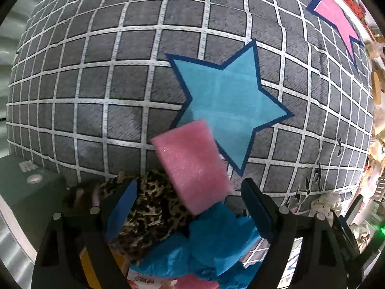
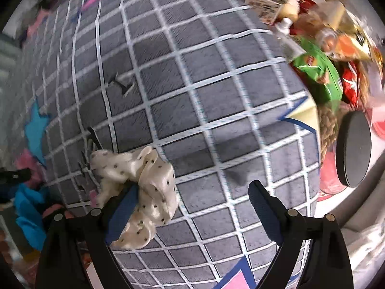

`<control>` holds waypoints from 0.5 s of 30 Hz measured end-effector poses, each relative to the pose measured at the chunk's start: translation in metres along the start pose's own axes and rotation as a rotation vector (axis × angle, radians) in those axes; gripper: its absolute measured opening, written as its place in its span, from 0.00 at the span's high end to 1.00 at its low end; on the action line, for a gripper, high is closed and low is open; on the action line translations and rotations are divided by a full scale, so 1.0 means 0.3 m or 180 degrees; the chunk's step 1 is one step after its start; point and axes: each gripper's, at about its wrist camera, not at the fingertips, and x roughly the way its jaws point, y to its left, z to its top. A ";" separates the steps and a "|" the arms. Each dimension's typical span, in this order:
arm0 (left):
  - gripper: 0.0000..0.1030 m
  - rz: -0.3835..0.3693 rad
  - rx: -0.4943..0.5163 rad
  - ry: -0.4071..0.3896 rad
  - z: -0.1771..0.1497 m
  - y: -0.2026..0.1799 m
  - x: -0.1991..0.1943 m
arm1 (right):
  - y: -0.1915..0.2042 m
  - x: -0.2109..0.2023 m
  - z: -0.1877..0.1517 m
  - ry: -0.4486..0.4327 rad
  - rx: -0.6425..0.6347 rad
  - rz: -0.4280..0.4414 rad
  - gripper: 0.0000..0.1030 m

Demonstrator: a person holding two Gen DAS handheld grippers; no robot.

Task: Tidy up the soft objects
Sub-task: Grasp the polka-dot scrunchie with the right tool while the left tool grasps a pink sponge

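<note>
— Pink foam block (image 1: 192, 168) tilted between the spread fingers of the left gripper (image 1: 190, 212), in the left wrist view?
— Yes, between them but touching neither blue pad (image 1: 121, 210); jaws wide, gripping nothing. Leans over a heap: leopard-print fabric (image 1: 149, 207) to its left, crumpled blue cloth (image 1: 216, 238) beneath and to its right.
— Behind the heap?
— Grey quilted bedspread (image 1: 120, 72) with a white grid, filling most of the view. Blue star patch (image 1: 228, 103) printed on it just behind the foam, pink star patch (image 1: 336, 19) far at the upper right. Dark green box (image 1: 28, 187) at the lower left edge, beside the leopard fabric.
— And over in the right wrist view?
— Right gripper (image 2: 195, 212) with jaws wide as well. Cream satin scrunchie (image 2: 142, 187) with dark dots draped around the left finger's blue pad (image 2: 124, 213); right finger bare, well apart from it. Cannot tell whether hooked on or merely lying against it.
— Underneath?
— Same grey bedspread (image 2: 192, 96). Pile of snack bags at the upper right, a green chip bag (image 2: 317, 74) among them, blurred. Black round disc (image 2: 353, 149) at the right edge. Blue cloth (image 2: 28, 216) and pink foam (image 2: 30, 166) at the far left, also blurred.
</note>
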 end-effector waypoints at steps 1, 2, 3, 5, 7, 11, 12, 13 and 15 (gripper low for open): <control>0.13 0.0044 -0.0008 0.0005 0.001 -0.001 0.006 | -0.017 -0.026 -0.006 -0.0059 0.0035 0.0115 0.10; 0.13 0.0064 -0.0023 0.0006 0.004 -0.003 0.011 | -0.029 -0.041 -0.015 -0.0095 0.0052 0.0190 0.10; 0.13 0.0067 -0.0046 0.0010 0.005 -0.003 0.016 | -0.037 -0.063 -0.026 -0.0141 0.0065 0.0291 0.10; 0.13 0.0053 -0.0107 0.0026 0.019 -0.021 0.047 | -0.047 -0.093 -0.049 -0.0180 0.0035 0.0433 0.02; 0.13 0.0096 -0.0134 0.0057 0.020 -0.021 0.069 | 0.009 -0.084 -0.075 -0.0150 -0.0060 0.0536 0.00; 0.13 0.0180 -0.0144 0.0062 0.043 -0.053 0.111 | 0.101 -0.024 -0.057 -0.0066 -0.0244 0.0517 0.00; 0.13 0.0222 -0.0142 0.0067 0.044 -0.060 0.120 | 0.113 -0.008 -0.049 -0.0052 -0.0282 0.0447 0.00; 0.13 0.0259 -0.0131 0.0077 0.056 -0.072 0.133 | 0.123 0.014 -0.042 -0.0026 -0.0334 0.0336 0.00; 0.12 0.0330 -0.0089 0.0083 0.052 -0.083 0.169 | 0.161 0.059 -0.039 0.0060 -0.0391 0.0194 0.00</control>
